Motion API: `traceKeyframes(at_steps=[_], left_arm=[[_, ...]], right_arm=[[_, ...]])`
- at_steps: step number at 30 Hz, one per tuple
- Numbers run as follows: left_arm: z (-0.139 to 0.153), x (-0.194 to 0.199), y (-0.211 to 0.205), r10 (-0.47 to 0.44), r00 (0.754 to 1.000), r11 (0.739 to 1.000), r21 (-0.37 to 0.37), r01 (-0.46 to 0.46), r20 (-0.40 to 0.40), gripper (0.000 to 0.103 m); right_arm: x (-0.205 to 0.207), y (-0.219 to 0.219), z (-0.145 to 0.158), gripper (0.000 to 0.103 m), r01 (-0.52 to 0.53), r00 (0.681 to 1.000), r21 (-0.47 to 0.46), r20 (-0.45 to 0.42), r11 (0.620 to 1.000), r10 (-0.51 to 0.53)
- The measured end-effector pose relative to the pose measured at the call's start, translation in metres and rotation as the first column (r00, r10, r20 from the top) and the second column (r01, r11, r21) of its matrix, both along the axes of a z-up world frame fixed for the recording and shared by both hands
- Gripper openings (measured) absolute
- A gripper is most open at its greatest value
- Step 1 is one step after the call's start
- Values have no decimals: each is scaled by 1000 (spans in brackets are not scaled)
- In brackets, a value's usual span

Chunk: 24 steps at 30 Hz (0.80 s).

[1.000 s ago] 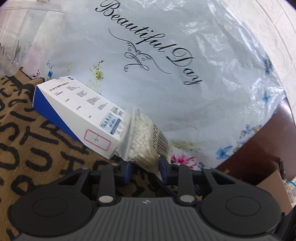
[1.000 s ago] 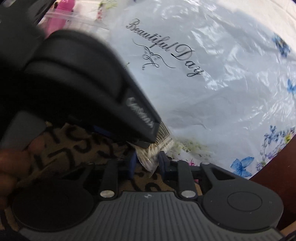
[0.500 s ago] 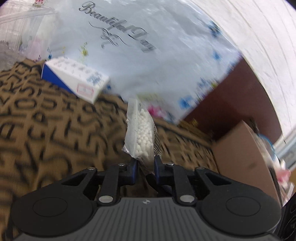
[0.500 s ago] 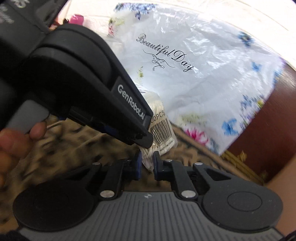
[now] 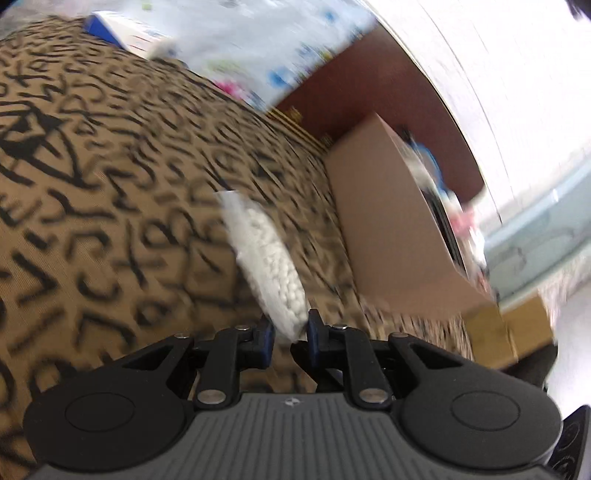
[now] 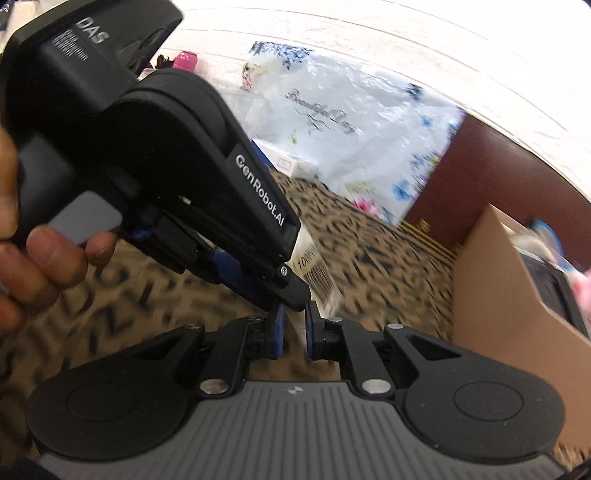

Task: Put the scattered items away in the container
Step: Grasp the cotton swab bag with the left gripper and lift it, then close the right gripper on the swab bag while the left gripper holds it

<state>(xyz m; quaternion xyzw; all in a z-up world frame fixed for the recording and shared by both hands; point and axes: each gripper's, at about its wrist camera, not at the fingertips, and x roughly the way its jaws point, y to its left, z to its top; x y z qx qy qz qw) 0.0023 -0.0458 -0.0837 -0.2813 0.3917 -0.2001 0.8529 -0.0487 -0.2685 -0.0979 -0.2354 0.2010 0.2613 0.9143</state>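
Observation:
A clear bag of white cotton swabs (image 5: 266,254) hangs over the leopard-print cloth (image 5: 110,184). My left gripper (image 5: 289,330) is shut on its near end. In the right wrist view the barcode end of the swab bag (image 6: 317,273) sticks out past the left gripper's black housing (image 6: 166,147). My right gripper (image 6: 294,332) sits just below it, pads nearly together and pinching the bag's thin lower edge. An open cardboard box (image 5: 388,229) stands to the right with several items inside, and it also shows in the right wrist view as the cardboard box (image 6: 498,295).
A blue-and-white carton (image 5: 122,26) and a floral plastic bag (image 6: 351,129) lie at the far side of the cloth. Dark red furniture (image 6: 498,177) and a white brick wall stand behind. A person's hand (image 6: 40,258) grips the left tool. Both views are motion-blurred.
Both grippers have swung right with the swab bag, away from the carton and floral bag; the cardboard box has come into view. Both pairs of jaws tightened on the bag.

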Motion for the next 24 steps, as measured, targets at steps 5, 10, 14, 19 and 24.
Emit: traceKeyframes(at_steps=[5, 10, 14, 19, 24], left_arm=[[-10, -26, -20, -46, 999, 997, 56, 46, -8, 20], [-16, -34, -7, -2, 1000, 999, 40, 3, -29, 47], [-5, -47, 0, 46, 998, 992, 117, -51, 46, 68], [0, -48, 5, 76, 995, 986, 143, -84, 61, 70], [6, -27, 0, 90, 991, 979, 176, -106, 100, 71]], right_arm=[[-19, -16, -3, 10, 48, 997, 13, -59, 999, -48], [-25, -10, -18, 13, 50, 998, -39, -47, 998, -52], [-26, 1, -16, 48, 62, 998, -40, -20, 997, -63], [-26, -9, -12, 49, 79, 996, 18, -42, 997, -79], [-24, -9, -14, 65, 71, 990, 72, -126, 995, -61]])
